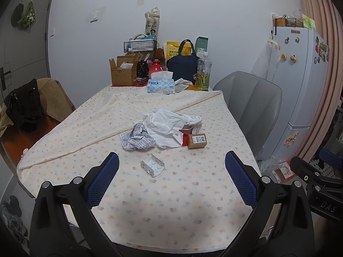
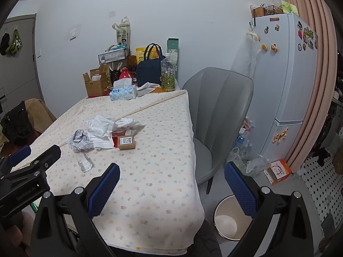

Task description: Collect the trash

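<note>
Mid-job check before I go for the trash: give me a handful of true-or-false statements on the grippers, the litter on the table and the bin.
1. Both grippers are open and hold nothing. True: the left gripper and the right gripper each show spread blue pads with nothing between them.
2. The blister pack is the piece of trash nearest the left gripper. True.
3. The small brown box sits on the grey chair. False: it lies on the tablecloth, beside the crumpled white paper.
4. The bin stands on the table. False: it is on the floor, off the table's right side.
5. The bin is stuffed with paper. False: its inside looks bare.
</note>
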